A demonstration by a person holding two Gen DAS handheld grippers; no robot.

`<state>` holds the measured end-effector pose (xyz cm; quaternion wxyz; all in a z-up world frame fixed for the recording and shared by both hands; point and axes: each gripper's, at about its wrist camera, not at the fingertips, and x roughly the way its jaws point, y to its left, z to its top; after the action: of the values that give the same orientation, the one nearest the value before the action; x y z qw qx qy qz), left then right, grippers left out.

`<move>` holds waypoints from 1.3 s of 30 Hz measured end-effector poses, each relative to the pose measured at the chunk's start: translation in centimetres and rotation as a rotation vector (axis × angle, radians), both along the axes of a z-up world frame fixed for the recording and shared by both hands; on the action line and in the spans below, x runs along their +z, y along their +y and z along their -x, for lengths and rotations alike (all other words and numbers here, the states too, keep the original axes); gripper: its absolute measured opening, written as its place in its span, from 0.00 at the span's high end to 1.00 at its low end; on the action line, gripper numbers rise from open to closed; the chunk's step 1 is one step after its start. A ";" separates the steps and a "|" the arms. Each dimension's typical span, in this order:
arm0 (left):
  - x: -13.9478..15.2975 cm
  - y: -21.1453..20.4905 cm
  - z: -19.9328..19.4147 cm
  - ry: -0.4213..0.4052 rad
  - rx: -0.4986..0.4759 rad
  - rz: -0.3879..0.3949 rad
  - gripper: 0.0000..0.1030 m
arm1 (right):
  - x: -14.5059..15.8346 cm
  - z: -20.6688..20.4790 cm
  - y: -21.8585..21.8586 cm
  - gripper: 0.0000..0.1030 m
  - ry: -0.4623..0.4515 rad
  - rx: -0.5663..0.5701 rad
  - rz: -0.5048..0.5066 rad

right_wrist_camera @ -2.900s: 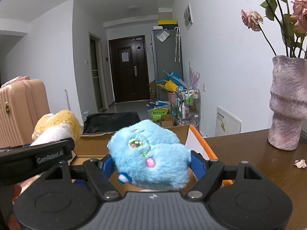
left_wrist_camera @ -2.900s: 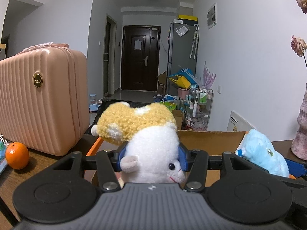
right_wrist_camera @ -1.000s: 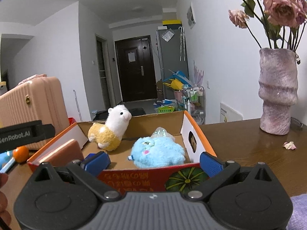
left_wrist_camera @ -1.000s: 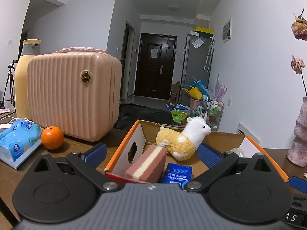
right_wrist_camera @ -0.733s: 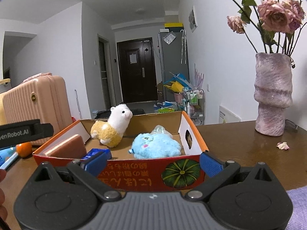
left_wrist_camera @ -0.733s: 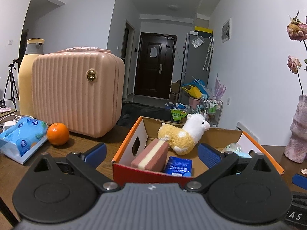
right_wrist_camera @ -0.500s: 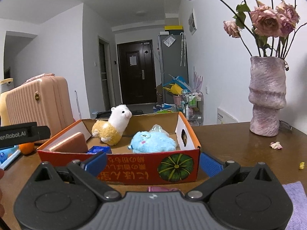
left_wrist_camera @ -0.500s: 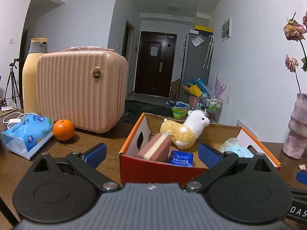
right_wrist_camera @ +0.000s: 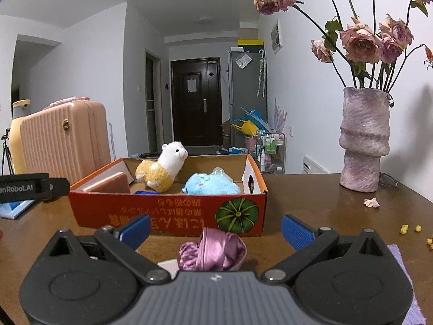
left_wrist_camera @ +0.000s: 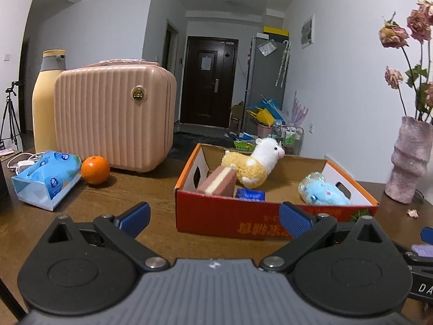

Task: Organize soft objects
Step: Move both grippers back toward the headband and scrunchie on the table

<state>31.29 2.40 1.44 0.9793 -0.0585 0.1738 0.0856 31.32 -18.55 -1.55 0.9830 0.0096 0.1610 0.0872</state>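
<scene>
- Red cardboard box (right_wrist_camera: pixel 167 216) sits on the brown table (right_wrist_camera: pixel 311 203); the alpaca plush (right_wrist_camera: pixel 162 170) and blue plush (right_wrist_camera: pixel 211 184) lie inside, below its rim.
- Left gripper (left_wrist_camera: pixel 213 218) is spread wide and empty, short of the box's near wall.
- Right gripper (right_wrist_camera: pixel 215 228) is likewise apart, with a purple satin scrunchie (right_wrist_camera: pixel 213 253) on the table between its fingers, just before the box.
- Bare tabletop runs right toward the vase (right_wrist_camera: pixel 364 140).

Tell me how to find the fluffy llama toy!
Look in the red cardboard box on the brown table. At its back stands the alpaca plush, left of the lying blue plush. Only it has a white head on a yellow woolly body.
</scene>
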 end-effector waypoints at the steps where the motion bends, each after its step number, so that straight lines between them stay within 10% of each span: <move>1: -0.1 0.0 0.3 0.004 -0.006 -0.001 0.00 | 0.0 0.4 0.0 0.00 0.001 0.002 0.004; 39: -1.6 -0.5 5.6 0.109 -0.137 -0.037 0.00 | -0.5 6.8 -1.8 0.00 0.031 0.021 0.068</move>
<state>25.74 1.93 -0.14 0.9729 -0.0234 0.2289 0.0245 24.57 -20.38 -2.00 0.9792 -0.0241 0.1792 0.0918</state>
